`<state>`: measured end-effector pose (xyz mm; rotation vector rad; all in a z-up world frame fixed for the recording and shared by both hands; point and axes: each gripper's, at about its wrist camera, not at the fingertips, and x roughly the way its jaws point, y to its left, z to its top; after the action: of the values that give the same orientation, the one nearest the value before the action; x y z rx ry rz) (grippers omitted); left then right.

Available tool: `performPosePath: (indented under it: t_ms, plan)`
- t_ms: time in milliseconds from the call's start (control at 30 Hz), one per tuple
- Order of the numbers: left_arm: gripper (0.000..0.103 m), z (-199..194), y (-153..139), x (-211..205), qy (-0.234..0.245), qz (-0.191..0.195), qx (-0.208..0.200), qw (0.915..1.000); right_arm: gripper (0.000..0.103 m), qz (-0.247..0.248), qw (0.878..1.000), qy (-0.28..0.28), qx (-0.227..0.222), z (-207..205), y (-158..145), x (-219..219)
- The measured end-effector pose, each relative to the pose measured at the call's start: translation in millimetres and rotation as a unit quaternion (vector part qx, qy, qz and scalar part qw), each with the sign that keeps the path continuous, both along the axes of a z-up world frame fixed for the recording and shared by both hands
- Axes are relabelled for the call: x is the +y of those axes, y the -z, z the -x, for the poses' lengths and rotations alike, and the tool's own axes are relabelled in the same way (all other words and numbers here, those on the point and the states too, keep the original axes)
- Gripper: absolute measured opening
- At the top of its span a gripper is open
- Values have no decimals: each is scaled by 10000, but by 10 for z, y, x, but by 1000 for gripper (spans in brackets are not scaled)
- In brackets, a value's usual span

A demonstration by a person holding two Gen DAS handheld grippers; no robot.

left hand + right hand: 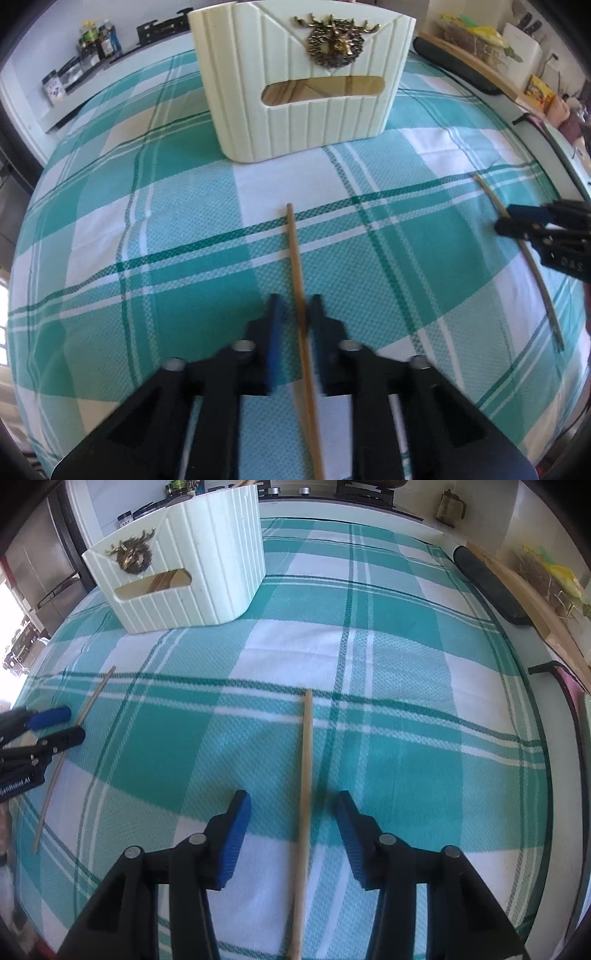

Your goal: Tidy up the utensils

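Two wooden chopsticks lie on the teal checked tablecloth. My left gripper (295,306) straddles one chopstick (295,251); its jaws are narrow, a small gap remains on the left side, and the image is blurred. My right gripper (293,808) is open around the other chopstick (306,746), which lies between its blue pads (232,842) without touching them. Each gripper shows in the other's view: the right gripper (506,218) over its chopstick (532,258), the left gripper (70,723) over its chopstick (74,731). A cream ribbed holder (295,122) with a brass emblem stands beyond, also in the right wrist view (207,572).
The tablecloth (147,221) covers the table. A black flat object (487,587) and a wooden board (535,602) lie along the right edge. Jars (96,40) stand on a shelf at the back left. A stove top (332,494) is behind the table.
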<state>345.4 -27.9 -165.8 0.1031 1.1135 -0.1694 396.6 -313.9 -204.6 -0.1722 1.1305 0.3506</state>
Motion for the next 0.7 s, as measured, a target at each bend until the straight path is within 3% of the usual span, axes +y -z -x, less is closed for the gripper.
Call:
performPosePath:
  t_ms: [67, 167, 300, 500, 700]
  plan:
    - [4, -11, -25, -29, 35, 95, -34, 9999, 7, 5, 10000, -3, -82, -133, -12, 62]
    - [4, 111, -269, 56, 41, 420, -443, 9981, 7, -570, 9982, 156, -109, -195, -119, 37]
    - [4, 335, -891, 271, -94, 1039, -1295, 9861, 7, -1369, 9859, 62, -964, 115, -677, -42]
    - [4, 369, -1816, 602, -467, 1811, -2592, 9476, 7, -2002, 9490, -147, -2431, 428, -1607, -24]
    - [4, 51, -2258, 845, -933, 2076, -3515, 9081, 7, -2547, 8940, 74, -3685, 247, -2173, 102]
